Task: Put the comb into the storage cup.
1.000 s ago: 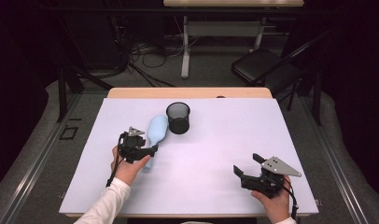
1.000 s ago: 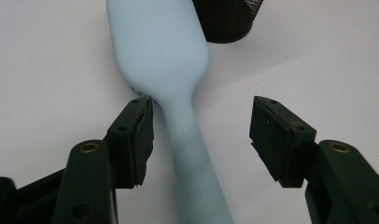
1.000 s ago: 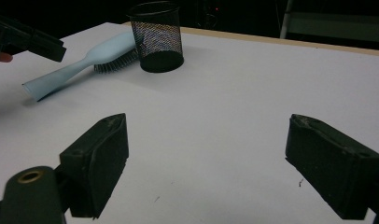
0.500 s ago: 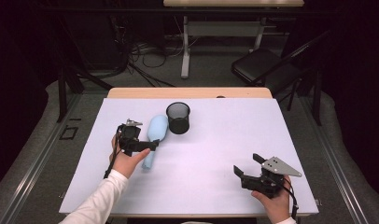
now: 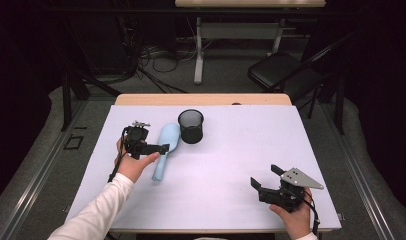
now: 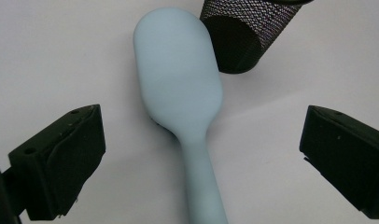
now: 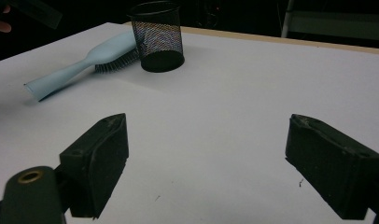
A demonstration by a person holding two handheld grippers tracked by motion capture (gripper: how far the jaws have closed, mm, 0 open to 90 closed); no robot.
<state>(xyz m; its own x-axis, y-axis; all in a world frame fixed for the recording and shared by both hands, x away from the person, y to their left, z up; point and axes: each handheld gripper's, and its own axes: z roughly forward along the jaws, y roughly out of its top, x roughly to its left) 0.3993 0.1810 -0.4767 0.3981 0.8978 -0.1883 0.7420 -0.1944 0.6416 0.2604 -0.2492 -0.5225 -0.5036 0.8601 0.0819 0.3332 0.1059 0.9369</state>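
A light blue hairbrush lies bristles down on the white table, its head beside a black mesh cup. My left gripper hovers just above the brush's handle. Its jaws have just been opening and stand wide apart, touching nothing. In the left gripper view the hairbrush lies below the left gripper, and the mesh cup is at the top. My right gripper rests open near the front right edge. In its view, the right gripper faces the hairbrush and the cup far off.
A wooden strip runs along the table's far edge. Behind the table stand a dark chair, cables and table legs on the floor. Bare white surface lies between the two grippers.
My left gripper has opened its jaws and lifted a little away from the brush handle. The brush stays lying on the table. The right gripper has kept still.
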